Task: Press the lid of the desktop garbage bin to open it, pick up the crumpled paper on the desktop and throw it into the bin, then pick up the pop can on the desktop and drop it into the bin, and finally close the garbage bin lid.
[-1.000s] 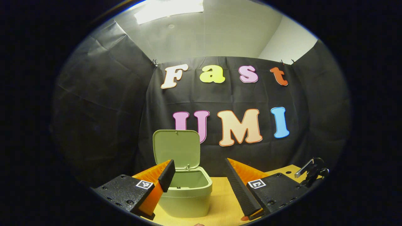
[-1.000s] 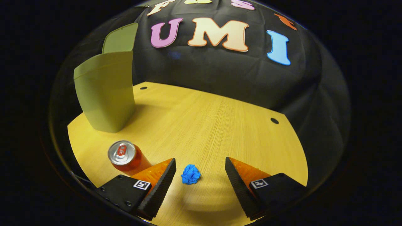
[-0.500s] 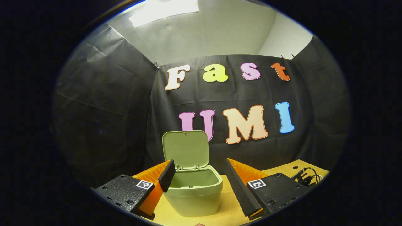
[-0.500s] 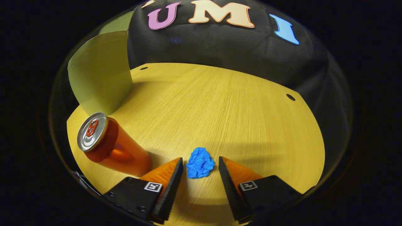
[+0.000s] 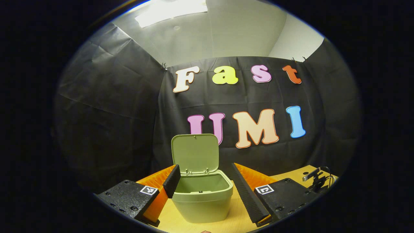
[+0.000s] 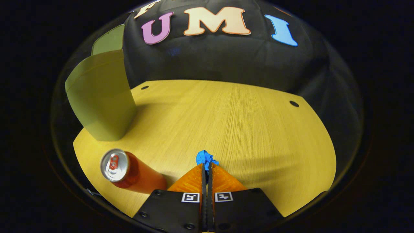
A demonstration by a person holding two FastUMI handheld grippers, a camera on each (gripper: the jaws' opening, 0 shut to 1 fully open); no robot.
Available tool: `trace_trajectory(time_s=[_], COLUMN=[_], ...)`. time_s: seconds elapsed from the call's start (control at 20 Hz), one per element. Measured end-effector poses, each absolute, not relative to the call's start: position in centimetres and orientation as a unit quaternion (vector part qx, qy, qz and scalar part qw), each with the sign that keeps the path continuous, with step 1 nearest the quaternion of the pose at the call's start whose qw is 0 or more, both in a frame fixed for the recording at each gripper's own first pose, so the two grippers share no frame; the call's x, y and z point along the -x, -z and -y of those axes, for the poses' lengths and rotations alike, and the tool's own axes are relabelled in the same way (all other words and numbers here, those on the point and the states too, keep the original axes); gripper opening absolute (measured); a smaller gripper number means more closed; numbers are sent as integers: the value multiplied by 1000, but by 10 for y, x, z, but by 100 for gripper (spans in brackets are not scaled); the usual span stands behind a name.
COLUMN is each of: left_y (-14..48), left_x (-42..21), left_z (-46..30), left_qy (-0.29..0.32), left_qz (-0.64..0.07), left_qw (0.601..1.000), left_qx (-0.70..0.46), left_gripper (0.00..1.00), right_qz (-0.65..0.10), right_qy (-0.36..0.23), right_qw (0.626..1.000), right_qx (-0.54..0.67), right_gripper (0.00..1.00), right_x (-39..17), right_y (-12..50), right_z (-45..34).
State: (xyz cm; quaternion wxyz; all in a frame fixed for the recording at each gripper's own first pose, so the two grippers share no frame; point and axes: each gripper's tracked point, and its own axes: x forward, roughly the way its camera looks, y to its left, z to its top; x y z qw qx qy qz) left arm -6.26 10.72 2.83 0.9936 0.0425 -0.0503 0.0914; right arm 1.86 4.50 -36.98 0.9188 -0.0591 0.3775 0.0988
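Now you have the crumpled paper (image 6: pixel 206 158) pinched, so the step in hand is the paper's trip to the bin.

Your right gripper (image 6: pixel 206 166) has its fingers pressed almost together on the blue wad, which sticks out just past the tips, low over the desktop (image 6: pixel 245 123). The pop can (image 6: pixel 124 170) stands upright just to one side, near those fingers. The garbage bin (image 5: pixel 202 195) sits farther back with its lid (image 5: pixel 195 154) standing upright. Your left gripper (image 5: pixel 203 181) waits spread wide, holding nothing, facing the bin. Next, I judge, lift clear of the can, carry over the bin's mouth, and release there.
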Motion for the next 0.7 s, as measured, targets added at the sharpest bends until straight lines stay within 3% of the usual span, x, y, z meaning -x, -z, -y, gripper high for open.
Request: trace_trajectory(time_s=[0.7], left_y=[-16], left_x=[75], left_z=[-131], left_qy=[-100], left_qz=[42], left_qw=[994], left_qx=[-31], left_gripper=[92], right_qz=[-168], right_qy=[-164], right_qw=[971], right_qx=[37], right_gripper=[3], right_x=[-90], right_y=[171], right_z=[-144])
